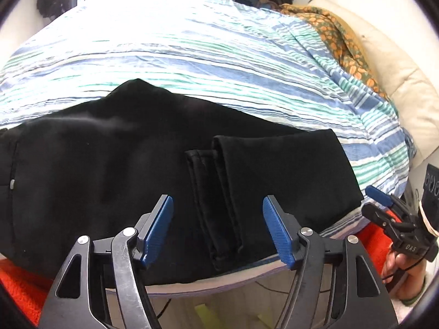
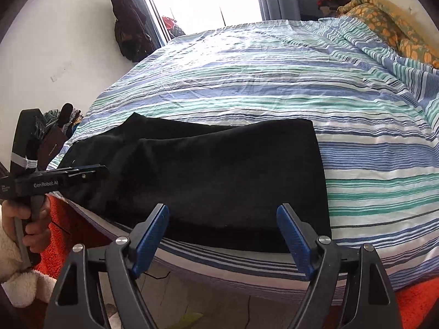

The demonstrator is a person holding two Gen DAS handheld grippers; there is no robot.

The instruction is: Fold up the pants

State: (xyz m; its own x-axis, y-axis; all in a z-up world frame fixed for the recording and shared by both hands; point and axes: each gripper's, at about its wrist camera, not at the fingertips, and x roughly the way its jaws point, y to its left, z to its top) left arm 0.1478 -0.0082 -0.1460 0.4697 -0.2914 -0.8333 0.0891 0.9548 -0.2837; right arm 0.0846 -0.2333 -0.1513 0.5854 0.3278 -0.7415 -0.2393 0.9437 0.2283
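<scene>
Black pants (image 1: 109,150) lie folded along the near edge of the bed; their leg hems (image 1: 219,186) rest on top, pointing toward me. My left gripper (image 1: 217,201) hovers open over those hems, and its blue pads (image 1: 162,219) stand apart from the cloth. In the right wrist view the pants (image 2: 219,159) form a dark rectangle. My right gripper (image 2: 222,209) is open above their near right end with nothing between its pads. Each gripper also shows in the other view: the right gripper (image 1: 370,201) just off the pants' right corner, the left gripper (image 2: 103,170) over their left part.
The bed carries a blue, green and white striped cover (image 2: 274,68). An orange-patterned blanket (image 1: 337,35) and a white pillow (image 1: 397,68) lie at the far right. A red-orange rug (image 2: 63,233) covers the floor below the bed edge. A hand (image 2: 33,224) holds the left gripper's handle.
</scene>
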